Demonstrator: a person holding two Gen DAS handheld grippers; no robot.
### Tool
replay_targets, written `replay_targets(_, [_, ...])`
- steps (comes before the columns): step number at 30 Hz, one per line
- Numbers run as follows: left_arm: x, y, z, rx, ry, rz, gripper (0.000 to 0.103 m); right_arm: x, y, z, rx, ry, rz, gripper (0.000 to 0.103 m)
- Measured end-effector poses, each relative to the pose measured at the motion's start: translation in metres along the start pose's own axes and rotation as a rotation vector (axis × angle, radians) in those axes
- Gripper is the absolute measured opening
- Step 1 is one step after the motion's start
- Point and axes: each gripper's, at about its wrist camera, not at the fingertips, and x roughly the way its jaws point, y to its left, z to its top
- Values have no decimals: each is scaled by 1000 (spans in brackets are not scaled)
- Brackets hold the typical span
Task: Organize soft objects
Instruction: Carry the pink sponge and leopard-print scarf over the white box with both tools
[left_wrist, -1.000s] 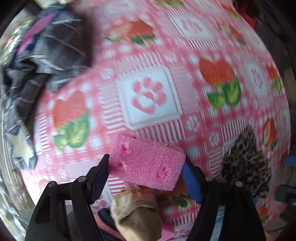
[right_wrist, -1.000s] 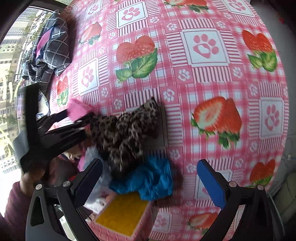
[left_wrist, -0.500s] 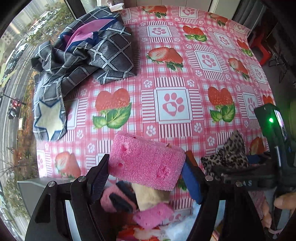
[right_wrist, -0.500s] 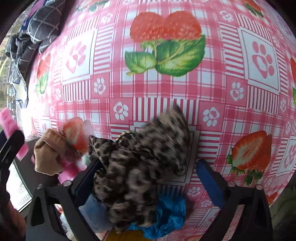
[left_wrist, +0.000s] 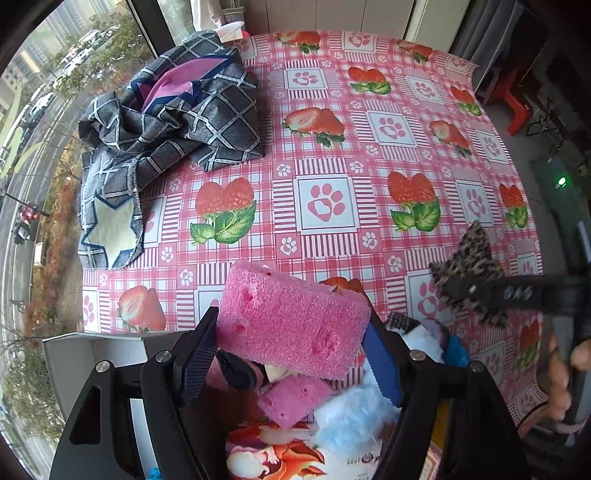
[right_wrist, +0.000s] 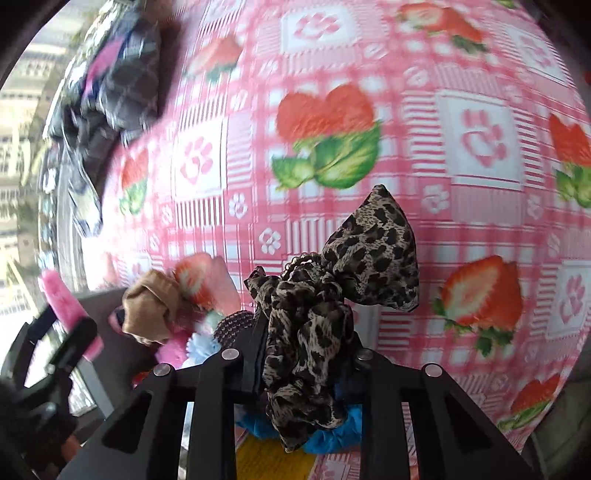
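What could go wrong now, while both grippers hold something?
The leopard cloth hangs loosely out of the right gripper, so it may slip or snag. The left gripper pinches the sponge only at its ends; it could pop out. The two grippers are close and might collide.

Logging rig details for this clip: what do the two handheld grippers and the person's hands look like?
Both grippers, left gripper and right gripper, are matte black plastic with cut-out linkage arms and silver rivets. The left one's fingers carry ribbed blue pads. A green indicator light glows on the right unit. The person's right hand is bare. No cables show.
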Motion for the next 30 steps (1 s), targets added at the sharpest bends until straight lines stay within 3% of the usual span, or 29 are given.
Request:
replay_targets(15, [-49,-9,-37,38,-48,-28,77,-92,-15,-57,-14,-164,-40,27])
replay_targets(30, [-78,-27,-120,169,1,-115,77,-118,-22,-169,46,-171,-58,27])
